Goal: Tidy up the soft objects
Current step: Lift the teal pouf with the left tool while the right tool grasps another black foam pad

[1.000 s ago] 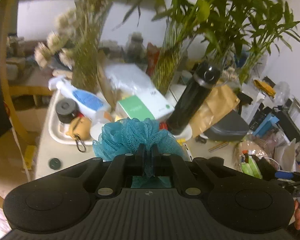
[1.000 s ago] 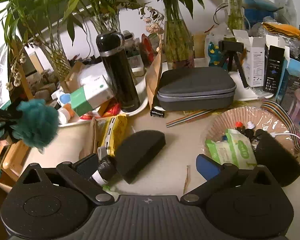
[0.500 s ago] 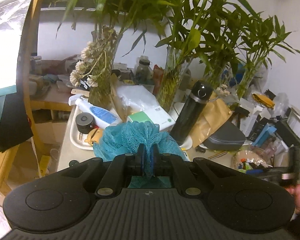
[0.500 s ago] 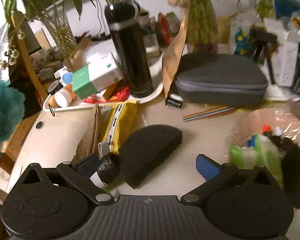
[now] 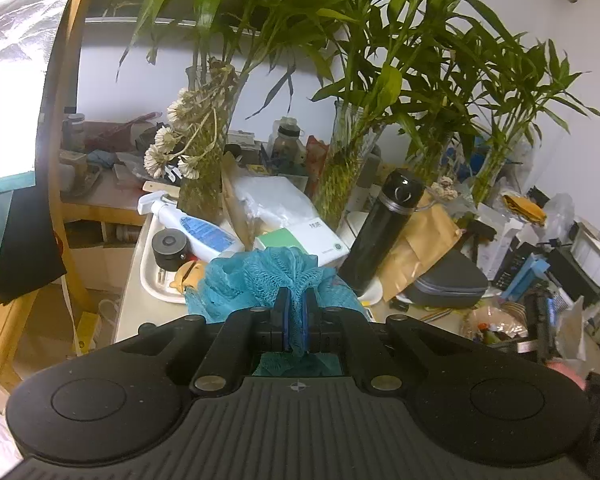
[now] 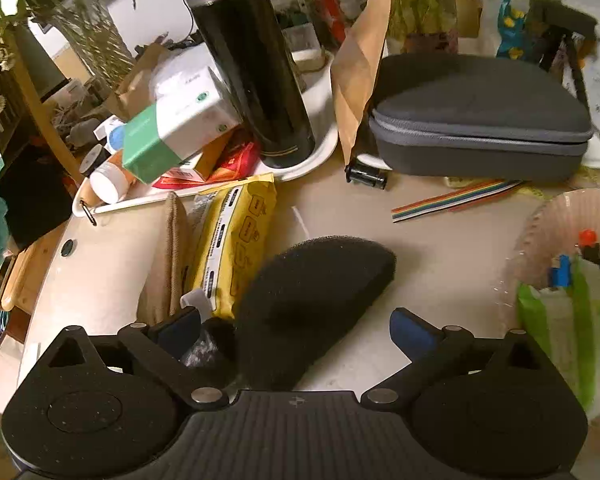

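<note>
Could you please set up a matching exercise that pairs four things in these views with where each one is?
Things:
1. teal loofah
2. black sponge
3. black flask
4. grey case

Places:
A. standing on the white tray
B. lying between the open right hand-held gripper fingers
C. clamped in the left hand-held gripper
D. behind the ribbon cable

Pairs: 1-C, 2-B, 3-A, 4-D

You worked at a crowded pale tabletop (image 6: 440,240) set against a plain white wall (image 5: 140,92), which filled the view from ten to two o'clock. Tall leafy stalks in glass vases (image 5: 344,176) lined the far edge at twelve o'clock. A curved wooden frame (image 5: 60,140) rose at nine o'clock, with a low wooden shelf (image 5: 104,196) behind it. Bright light glared off a silvery sheet (image 5: 8,96) at ten o'clock.
</note>
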Tool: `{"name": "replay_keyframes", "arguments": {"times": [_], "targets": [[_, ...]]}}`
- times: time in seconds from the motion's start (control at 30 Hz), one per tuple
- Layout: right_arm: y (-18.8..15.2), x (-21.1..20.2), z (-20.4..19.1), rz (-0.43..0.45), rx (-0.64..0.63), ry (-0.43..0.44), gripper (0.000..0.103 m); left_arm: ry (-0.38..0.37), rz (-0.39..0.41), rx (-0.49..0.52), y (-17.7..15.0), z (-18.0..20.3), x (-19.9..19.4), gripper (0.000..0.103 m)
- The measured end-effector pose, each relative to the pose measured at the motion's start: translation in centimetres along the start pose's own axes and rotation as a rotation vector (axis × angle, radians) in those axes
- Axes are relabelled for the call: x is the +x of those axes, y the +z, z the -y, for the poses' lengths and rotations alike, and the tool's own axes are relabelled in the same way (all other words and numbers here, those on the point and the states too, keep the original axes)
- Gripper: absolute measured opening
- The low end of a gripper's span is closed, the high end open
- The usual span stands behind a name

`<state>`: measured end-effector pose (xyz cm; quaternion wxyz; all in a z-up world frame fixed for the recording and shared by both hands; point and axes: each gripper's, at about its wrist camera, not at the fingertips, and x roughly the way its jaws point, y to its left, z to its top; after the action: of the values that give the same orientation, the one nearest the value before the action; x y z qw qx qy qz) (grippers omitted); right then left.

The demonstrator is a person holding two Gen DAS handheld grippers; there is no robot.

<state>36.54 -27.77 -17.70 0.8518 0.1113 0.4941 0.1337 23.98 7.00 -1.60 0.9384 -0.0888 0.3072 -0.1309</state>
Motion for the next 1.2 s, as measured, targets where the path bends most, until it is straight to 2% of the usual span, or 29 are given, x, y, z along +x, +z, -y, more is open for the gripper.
{"name": "replay_keyframes", "arguments": {"times": [0.07,0.3,0.43,0.53,0.7,1.03,1.2], "targets": [[0.2,0.8,0.2,-0.014,0.017,0.009,0.096,-0.005,-0.003,0.005,0.0,0.1,0.1,0.006],[0.8,3.5,0.2,-0.068,0.044,0.035,0.094,-0.009,-0.011,0.011,0.0,0.2,0.5,0.006],[0.9,4.4,-0.4,-0.09,-0.01,-0.051,0.086,-0.01,-0.016,0.01,0.0,0.2,0.7,0.006],[1.0,3.9,-1.0,-0.067,-0.063,-0.106,0.079,-0.013,-0.018,0.013,0.0,0.2,0.7,0.006],[0.8,3.6,-0.9,-0.063,-0.091,-0.115,0.07,-0.013,-0.021,0.017,0.0,0.3,0.8,0.006],[1.2,1.0,-1.9,0.018,-0.153,-0.143,0.067,-0.008,-0.015,0.031,-0.1,0.5,0.8,0.006],[1.3,-2.2,-2.1,0.076,-0.165,-0.151,0.067,0.016,-0.006,0.036,0.0,0.6,0.5,0.006]]}}
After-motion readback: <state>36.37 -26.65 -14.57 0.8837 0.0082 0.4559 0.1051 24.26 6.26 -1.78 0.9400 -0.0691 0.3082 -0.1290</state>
